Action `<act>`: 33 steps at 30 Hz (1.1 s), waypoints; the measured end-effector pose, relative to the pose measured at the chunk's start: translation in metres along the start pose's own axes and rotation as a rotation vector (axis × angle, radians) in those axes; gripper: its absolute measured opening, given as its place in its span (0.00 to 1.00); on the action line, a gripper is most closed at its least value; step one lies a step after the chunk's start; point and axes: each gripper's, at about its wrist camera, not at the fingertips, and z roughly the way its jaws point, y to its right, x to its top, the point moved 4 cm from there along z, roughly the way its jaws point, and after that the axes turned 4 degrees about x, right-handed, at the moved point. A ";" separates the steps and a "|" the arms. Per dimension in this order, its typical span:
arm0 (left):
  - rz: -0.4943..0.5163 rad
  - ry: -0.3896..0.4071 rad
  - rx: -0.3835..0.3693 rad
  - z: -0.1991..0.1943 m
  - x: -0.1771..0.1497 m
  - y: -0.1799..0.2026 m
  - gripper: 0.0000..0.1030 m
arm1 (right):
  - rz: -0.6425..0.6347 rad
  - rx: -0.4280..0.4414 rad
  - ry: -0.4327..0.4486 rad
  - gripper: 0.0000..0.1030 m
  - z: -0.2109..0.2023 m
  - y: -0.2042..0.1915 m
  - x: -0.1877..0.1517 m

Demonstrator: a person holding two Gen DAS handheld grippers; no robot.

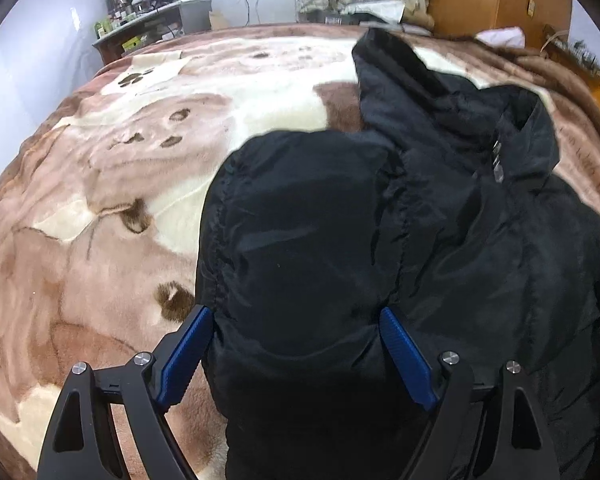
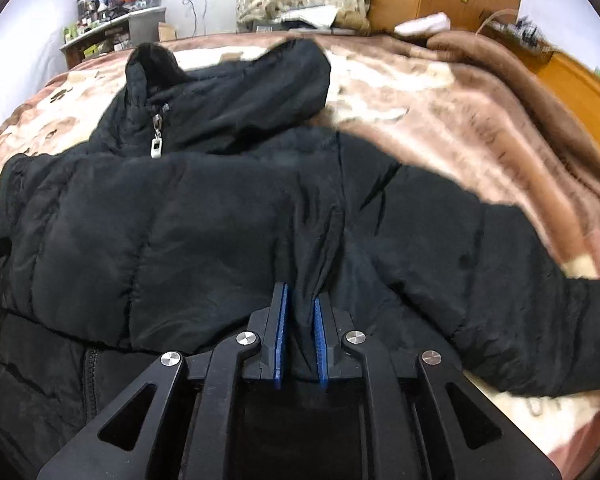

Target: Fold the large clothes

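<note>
two grippers, jacket (image 2: 220, 220) fold between right fingers (image 2: 281, 332)

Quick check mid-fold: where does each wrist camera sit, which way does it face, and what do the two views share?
Left wrist: on the left gripper, angled down over the black jacket; blue fingers stand wide around a padded fold.
Right wrist: on the right gripper, angled down; fingers nearly closed with bunched jacket fabric between them.
Shared: jacket, zipper pull, brown blanket, cluttered shelf.

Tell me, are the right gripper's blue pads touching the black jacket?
Touching: the right wrist view shows the pads of the right gripper pinching a jacket fold.
</note>
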 end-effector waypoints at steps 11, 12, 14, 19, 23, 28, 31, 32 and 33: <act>-0.017 -0.003 0.004 0.006 0.024 0.002 0.83 | -0.063 0.112 0.103 0.50 -0.009 -0.041 0.025; -0.018 -0.017 0.006 0.011 0.023 0.002 0.83 | -0.053 0.132 0.050 0.50 0.005 -0.044 0.021; -0.021 -0.023 0.010 0.020 0.021 0.002 0.88 | -0.053 0.132 -0.002 0.50 0.019 -0.047 0.013; -0.016 -0.047 0.019 0.042 0.021 0.004 0.99 | -0.059 0.140 -0.029 0.51 0.036 -0.047 0.004; -0.092 -0.101 -0.020 0.056 0.017 -0.006 1.00 | -0.043 0.157 -0.067 0.51 0.045 -0.045 0.002; -0.065 -0.099 0.018 0.052 0.019 -0.002 1.00 | -0.047 0.154 -0.096 0.51 0.048 -0.048 0.002; -0.064 -0.084 0.042 0.038 0.021 -0.003 0.99 | -0.011 0.182 -0.103 0.51 0.041 -0.041 0.007; -0.057 -0.074 0.060 0.030 0.022 -0.003 0.97 | 0.005 0.191 -0.091 0.51 0.035 -0.037 0.009; -0.048 -0.060 0.069 0.024 0.023 -0.003 0.97 | 0.026 0.193 -0.066 0.51 0.025 -0.030 0.010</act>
